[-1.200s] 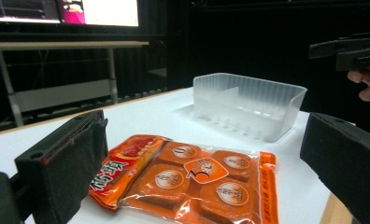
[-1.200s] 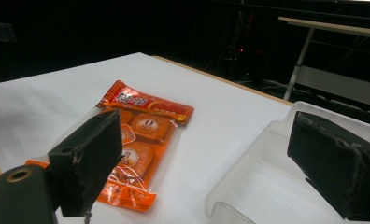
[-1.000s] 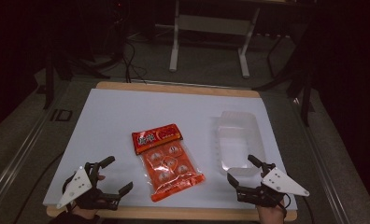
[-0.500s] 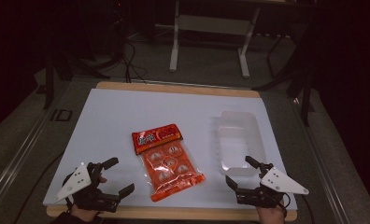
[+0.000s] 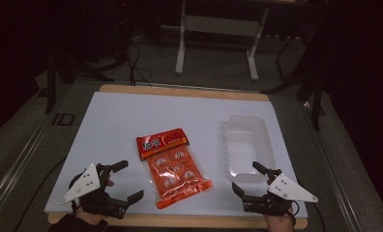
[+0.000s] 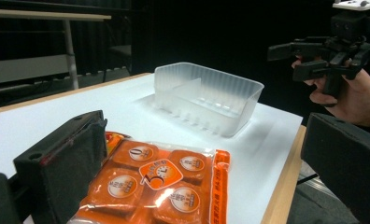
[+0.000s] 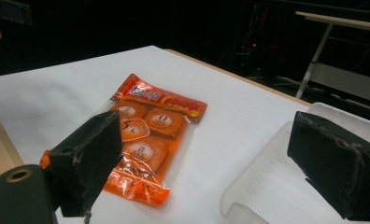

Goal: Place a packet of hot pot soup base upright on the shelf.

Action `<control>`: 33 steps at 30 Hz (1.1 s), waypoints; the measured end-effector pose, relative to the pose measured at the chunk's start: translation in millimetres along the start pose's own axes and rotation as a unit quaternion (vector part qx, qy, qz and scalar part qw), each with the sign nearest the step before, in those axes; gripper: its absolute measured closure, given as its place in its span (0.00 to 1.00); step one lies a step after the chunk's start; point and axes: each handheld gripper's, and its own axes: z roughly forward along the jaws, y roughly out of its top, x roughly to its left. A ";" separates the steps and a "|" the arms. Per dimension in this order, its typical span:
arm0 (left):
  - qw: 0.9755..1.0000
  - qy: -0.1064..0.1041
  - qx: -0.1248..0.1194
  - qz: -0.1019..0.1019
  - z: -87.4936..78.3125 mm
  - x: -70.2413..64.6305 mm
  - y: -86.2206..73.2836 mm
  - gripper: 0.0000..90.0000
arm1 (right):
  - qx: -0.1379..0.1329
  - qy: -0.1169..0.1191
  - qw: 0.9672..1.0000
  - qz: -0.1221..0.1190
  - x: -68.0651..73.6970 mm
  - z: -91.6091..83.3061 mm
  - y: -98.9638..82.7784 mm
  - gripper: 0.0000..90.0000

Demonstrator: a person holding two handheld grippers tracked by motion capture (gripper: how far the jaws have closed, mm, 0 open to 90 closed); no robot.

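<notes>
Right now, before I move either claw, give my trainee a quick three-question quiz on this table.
1. True or false: the tray holds the packet.
2. Which claw is nearer the tray? A) left claw B) right claw
3. Fill in: both claws are ____ (open or shut).

Key:
1. False. The tray looks empty, and the packet lies flat on the table beside it.
2. B.
3. Open. Each claw's jaws stand wide apart with nothing between them.
</notes>
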 end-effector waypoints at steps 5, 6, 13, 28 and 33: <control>1.000 -0.006 0.006 0.005 5.4 2.2 4.7 0.01 | 0.000 0.000 1.000 -0.002 0.2 0.2 0.3 0.11; 1.000 -0.005 0.008 0.006 8.2 3.4 7.5 0.01 | -0.001 0.000 1.000 -0.003 0.3 0.0 0.5 0.11; 1.000 0.002 0.016 -0.004 15.9 11.2 15.6 0.01 | -0.001 0.001 1.000 -0.001 0.4 0.0 0.9 0.11; 0.999 0.036 0.029 -0.005 37.1 37.2 24.3 0.02 | 0.006 0.008 1.000 0.001 0.9 1.9 0.8 0.11; 0.998 0.046 0.043 -0.006 44.6 46.4 23.7 0.02 | 0.004 0.009 1.000 -0.001 1.2 2.5 0.5 0.11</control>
